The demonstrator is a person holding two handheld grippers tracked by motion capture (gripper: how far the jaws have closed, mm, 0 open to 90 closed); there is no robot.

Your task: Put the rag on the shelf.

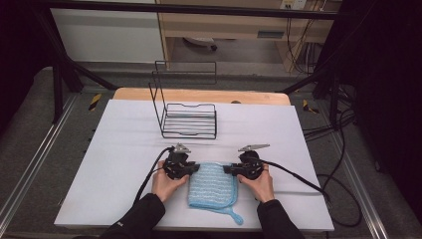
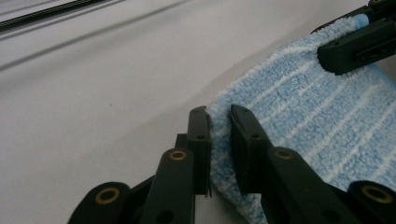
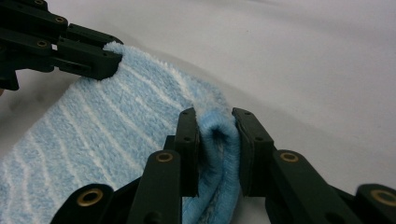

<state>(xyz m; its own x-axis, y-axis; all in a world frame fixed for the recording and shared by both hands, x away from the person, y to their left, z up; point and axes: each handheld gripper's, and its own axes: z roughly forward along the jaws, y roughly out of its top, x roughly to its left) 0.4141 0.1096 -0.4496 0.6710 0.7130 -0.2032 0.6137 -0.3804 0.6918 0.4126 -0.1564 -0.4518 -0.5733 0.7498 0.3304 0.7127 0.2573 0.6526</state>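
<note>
Left gripper (image 1: pixel 193 169) pinches cloth (image 1: pixel 213 185) corner; right gripper (image 1: pixel 230 170) clamps opposite corner, likely to lift cloth evenly toward rack (image 1: pixel 189 122) beyond.

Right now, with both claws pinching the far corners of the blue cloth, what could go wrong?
The left claw bites just the edge of the blue cloth, so that corner could slip free on lifting. The right claw holds a bunched fold, which may lift unevenly. The cloth's hanging loop trails near the table edge and could drag.
</note>
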